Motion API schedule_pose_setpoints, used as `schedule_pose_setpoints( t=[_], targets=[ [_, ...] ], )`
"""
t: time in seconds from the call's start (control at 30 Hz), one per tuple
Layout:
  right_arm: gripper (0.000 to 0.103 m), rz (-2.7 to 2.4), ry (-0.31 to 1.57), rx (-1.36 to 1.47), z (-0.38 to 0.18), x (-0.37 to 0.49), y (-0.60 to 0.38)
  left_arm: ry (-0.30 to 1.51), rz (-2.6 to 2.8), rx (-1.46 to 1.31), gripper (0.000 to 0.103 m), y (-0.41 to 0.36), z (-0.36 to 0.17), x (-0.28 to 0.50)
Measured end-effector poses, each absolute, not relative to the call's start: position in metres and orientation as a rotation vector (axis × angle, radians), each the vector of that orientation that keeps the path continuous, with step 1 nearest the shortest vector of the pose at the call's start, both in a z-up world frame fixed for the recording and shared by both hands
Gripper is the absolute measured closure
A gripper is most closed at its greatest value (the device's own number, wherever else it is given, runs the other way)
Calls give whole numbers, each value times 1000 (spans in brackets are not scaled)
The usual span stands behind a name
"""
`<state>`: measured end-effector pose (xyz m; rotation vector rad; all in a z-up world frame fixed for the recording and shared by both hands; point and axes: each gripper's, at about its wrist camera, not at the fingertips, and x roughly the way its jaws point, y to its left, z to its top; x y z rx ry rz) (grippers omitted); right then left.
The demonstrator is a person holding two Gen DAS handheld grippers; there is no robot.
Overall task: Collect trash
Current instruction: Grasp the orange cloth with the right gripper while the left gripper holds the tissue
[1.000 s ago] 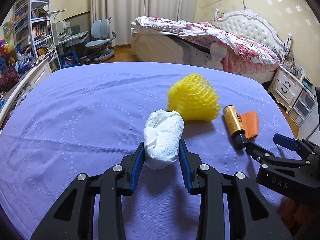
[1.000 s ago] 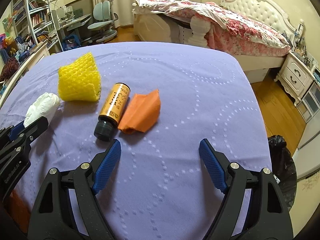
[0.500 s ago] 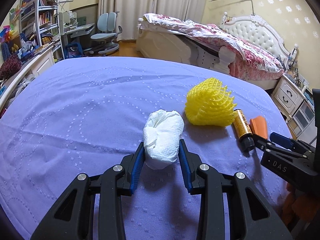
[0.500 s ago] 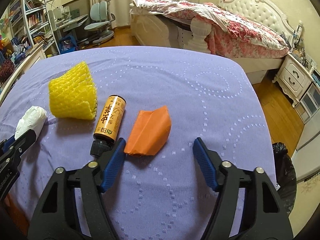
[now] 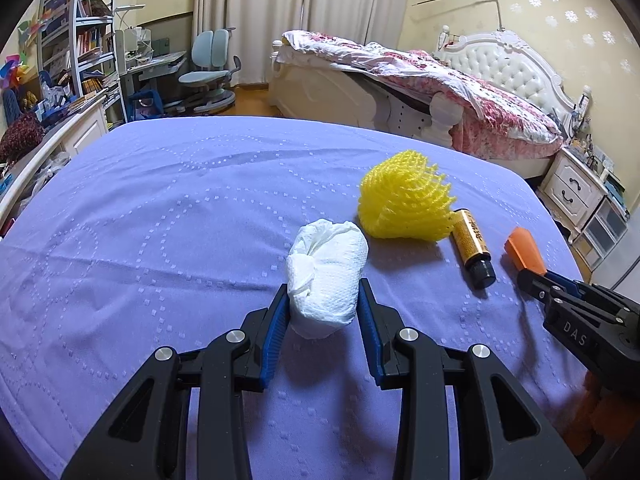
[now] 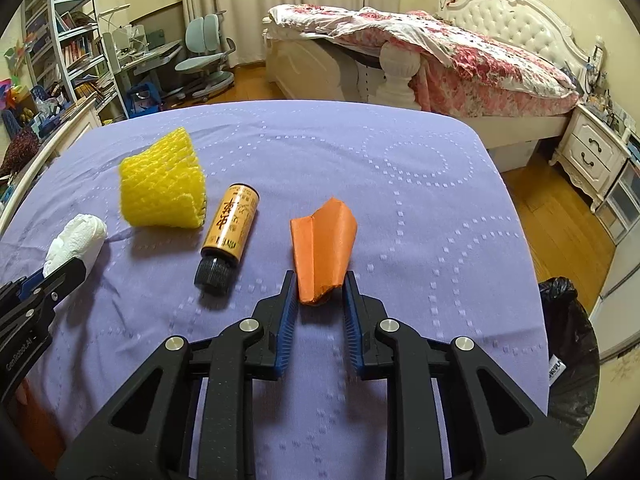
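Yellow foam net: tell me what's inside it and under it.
The yellow foam net lies on the purple cloth. Its open end looks hollow; deeper inside and underneath are hidden.

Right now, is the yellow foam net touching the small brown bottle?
Touching. In the left wrist view the yellow foam net overlaps the base of the brown bottle; the right wrist view shows no gap either.
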<state>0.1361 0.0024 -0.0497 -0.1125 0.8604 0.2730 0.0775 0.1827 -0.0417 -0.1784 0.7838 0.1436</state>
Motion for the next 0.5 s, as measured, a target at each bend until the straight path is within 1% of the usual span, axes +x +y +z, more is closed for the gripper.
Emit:
schedule_pose_setpoints(
  t=[0.27, 0.5],
  targets=[
    [81, 274, 846, -96, -46, 101, -20, 780, 99, -184, 67, 164, -42, 59],
    [81, 246, 835, -66, -42, 69, -51, 770, 35, -154, 67, 131, -38, 44]
  ],
)
